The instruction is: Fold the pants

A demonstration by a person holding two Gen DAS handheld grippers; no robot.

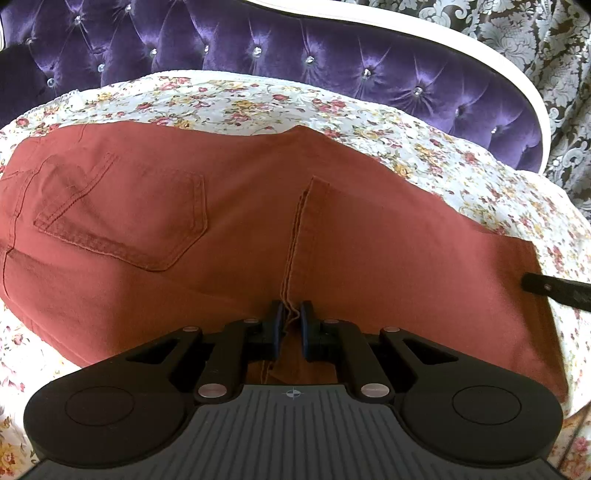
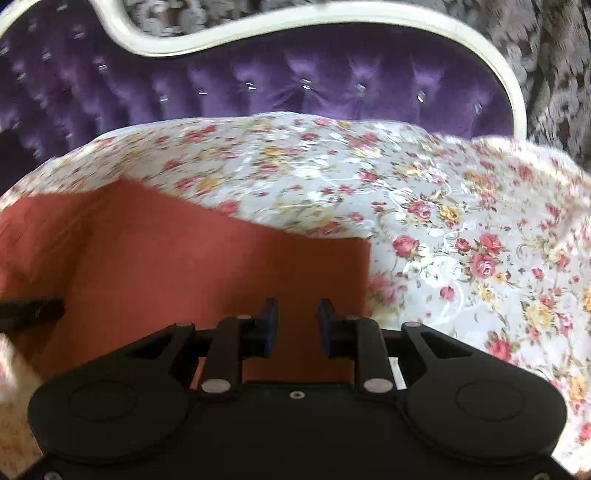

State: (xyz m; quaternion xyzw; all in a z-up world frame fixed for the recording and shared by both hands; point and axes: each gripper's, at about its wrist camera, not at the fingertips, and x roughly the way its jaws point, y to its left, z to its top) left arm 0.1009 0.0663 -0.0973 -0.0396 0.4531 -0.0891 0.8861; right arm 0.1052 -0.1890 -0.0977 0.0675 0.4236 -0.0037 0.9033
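Rust-red pants [image 1: 184, 221] lie flat on a floral bedspread [image 1: 258, 103], back pocket [image 1: 122, 218] up at the left. A folded-over edge with a seam runs down the middle to my left gripper [image 1: 293, 321], which is shut on that edge, frayed thread showing between the blue pads. In the right wrist view the pants [image 2: 184, 258] end in a straight edge at the right. My right gripper [image 2: 297, 321] hovers over that end, open, with nothing between its fingers. One of its black fingers [image 1: 554, 291] shows at the right of the left wrist view.
A purple tufted headboard [image 1: 295, 48] with a cream frame [image 2: 369, 14] rises behind the bed. Patterned grey-brown curtain [image 1: 554, 55] hangs at the far right. Floral bedspread [image 2: 461, 240] stretches out to the right of the pants. The left gripper's finger [image 2: 33, 310] pokes in at the right view's left edge.
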